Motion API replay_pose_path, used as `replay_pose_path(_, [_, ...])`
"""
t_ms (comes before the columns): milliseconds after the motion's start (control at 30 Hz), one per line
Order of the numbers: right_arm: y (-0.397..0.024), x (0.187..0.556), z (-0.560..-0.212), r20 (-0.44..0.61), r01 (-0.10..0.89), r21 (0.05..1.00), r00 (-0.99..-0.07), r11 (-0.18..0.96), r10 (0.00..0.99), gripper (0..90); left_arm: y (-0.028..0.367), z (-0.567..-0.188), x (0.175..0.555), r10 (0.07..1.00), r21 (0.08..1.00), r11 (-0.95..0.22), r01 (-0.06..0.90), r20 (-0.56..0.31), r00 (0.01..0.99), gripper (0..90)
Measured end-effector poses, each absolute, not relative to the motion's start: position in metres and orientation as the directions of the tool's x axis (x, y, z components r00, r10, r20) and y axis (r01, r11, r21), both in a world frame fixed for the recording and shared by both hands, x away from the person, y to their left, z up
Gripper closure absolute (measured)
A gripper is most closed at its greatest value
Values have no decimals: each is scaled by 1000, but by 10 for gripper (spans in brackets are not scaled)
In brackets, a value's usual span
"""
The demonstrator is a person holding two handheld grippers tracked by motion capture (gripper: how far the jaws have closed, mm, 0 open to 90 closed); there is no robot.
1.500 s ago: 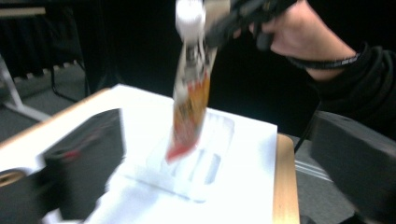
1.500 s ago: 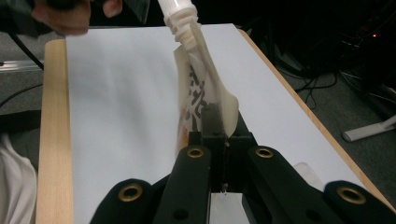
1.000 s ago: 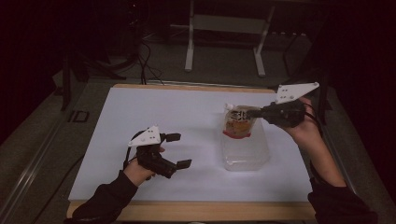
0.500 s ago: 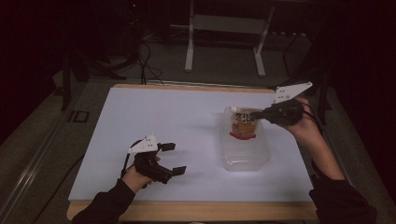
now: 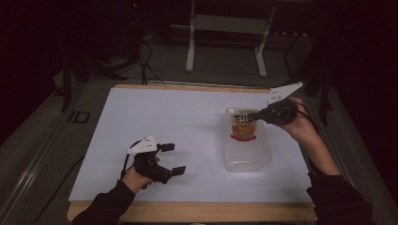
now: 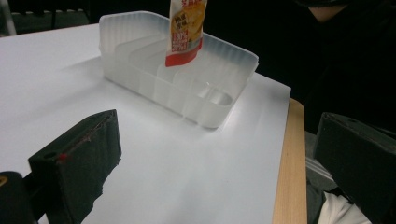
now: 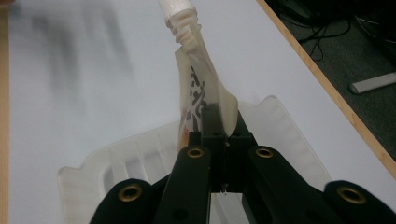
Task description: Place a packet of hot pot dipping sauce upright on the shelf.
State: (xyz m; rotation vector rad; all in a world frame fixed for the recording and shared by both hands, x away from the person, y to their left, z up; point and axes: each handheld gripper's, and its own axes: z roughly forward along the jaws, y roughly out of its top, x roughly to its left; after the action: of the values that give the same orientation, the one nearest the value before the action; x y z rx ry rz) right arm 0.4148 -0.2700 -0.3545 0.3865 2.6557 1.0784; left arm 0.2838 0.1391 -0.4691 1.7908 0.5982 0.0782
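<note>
I am clamping the right gripper (image 5: 254, 115) on the pouch (image 5: 243, 128) over the tray (image 5: 247, 158), while my left gripper (image 5: 172, 159) is gaping empty at eight o'clock.

My two tongs are black, each topped by a pale grey three-cornered plate, the left tongs (image 5: 170, 159) trailing a dark cable loop. On the right tongs (image 7: 219, 121) I see brass-ringed screw holes along the black links. One left pad carries a small red mark. Both sleeves are dark.
</note>
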Motion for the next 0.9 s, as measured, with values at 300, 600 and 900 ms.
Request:
replay_pose_path(300, [-266, 422, -370, -103, 159, 713, -939, 683, 327, 900, 140, -473, 284, 441, 923, -183, 337, -229, 868, 15])
replay_pose_path(600, [-271, 425, -389, -51, 190, 738, -941, 648, 334, 900, 141, -478, 284, 458, 934, -202, 296, -177, 871, 15])
replay_pose_path(900, [-274, 425, -401, -28, 206, 741, -941, 639, 336, 900, 142, -481, 285, 466, 929, -196, 314, -193, 864, 15])
